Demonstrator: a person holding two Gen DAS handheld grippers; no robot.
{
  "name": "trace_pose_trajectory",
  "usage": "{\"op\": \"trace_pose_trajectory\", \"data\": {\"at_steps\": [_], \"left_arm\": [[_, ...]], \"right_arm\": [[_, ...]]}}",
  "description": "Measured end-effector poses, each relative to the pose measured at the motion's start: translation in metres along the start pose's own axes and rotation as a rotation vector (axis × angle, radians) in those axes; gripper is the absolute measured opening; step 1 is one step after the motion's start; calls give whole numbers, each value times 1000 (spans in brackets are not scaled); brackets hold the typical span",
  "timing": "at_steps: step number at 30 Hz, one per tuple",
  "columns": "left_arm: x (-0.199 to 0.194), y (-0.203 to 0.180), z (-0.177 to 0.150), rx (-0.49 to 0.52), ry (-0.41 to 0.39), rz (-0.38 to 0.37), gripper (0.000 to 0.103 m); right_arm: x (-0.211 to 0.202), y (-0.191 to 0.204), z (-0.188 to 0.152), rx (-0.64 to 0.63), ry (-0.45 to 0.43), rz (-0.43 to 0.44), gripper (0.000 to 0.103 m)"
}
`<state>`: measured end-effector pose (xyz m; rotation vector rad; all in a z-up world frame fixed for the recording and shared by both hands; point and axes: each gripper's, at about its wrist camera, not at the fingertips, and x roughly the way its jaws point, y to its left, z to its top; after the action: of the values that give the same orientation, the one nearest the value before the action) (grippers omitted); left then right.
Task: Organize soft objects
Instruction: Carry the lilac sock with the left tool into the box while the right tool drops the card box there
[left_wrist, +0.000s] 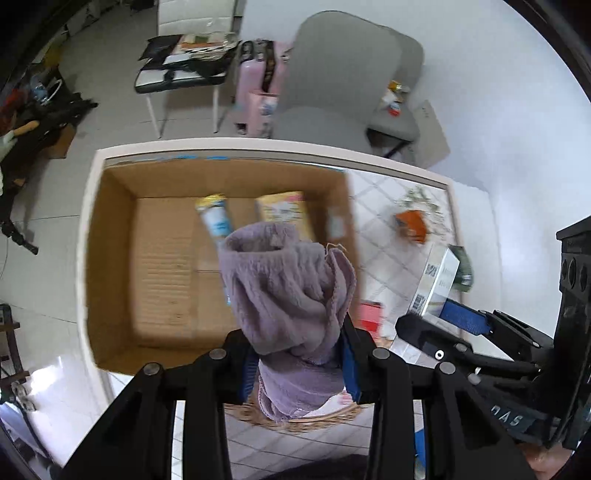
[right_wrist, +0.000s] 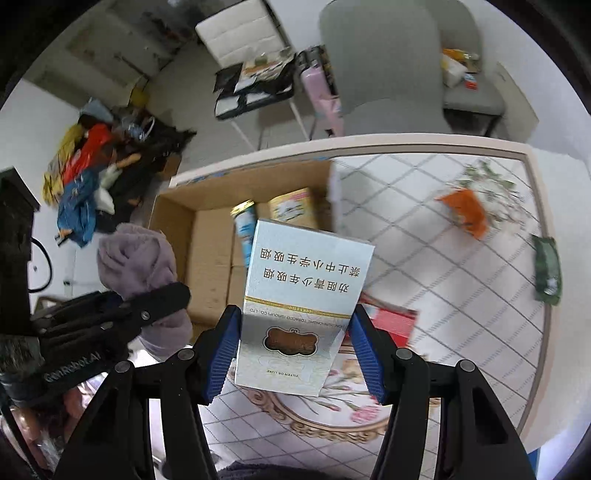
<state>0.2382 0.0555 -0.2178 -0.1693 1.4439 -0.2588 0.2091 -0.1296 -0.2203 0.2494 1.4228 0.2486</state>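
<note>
My left gripper (left_wrist: 295, 363) is shut on a rolled purple towel (left_wrist: 288, 291) and holds it above the near edge of an open cardboard box (left_wrist: 110, 229); the towel also shows in the right wrist view (right_wrist: 136, 258). My right gripper (right_wrist: 295, 354) is shut on a pale blue cigarette carton (right_wrist: 306, 295) with Chinese print, held above the table to the right of the box (right_wrist: 210, 251). The carton also shows in the left wrist view (left_wrist: 436, 288). Inside the box lie a blue can (left_wrist: 216, 219) and a yellow packet (left_wrist: 284, 210).
The table (right_wrist: 443, 258) has a white diamond-pattern cloth. On it lie an orange packet (right_wrist: 465, 214), a dark green packet (right_wrist: 546, 269), a red item (right_wrist: 391, 321) and dried flowers (right_wrist: 487, 181). A grey chair (left_wrist: 351, 74) and a pink suitcase (left_wrist: 255, 88) stand behind the table.
</note>
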Motion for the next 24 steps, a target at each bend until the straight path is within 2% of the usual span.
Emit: {"op": "trace_pose_trajectory", "data": {"at_steps": [4, 9, 12, 17, 24], "left_arm": [[24, 45, 14, -18, 39, 58, 34], [77, 91, 34, -48, 138, 90, 34], [109, 107, 48, -54, 189, 105, 34], [148, 123, 68, -63, 258, 87, 34], [163, 129, 82, -51, 292, 112, 37]], "right_arm": [[50, 33, 9, -37, 74, -74, 62], [115, 44, 17, -51, 175, -159, 62], [144, 44, 20, -57, 219, -205, 62], [177, 43, 25, -51, 292, -249, 62], [203, 40, 32, -42, 360, -295, 62]]}}
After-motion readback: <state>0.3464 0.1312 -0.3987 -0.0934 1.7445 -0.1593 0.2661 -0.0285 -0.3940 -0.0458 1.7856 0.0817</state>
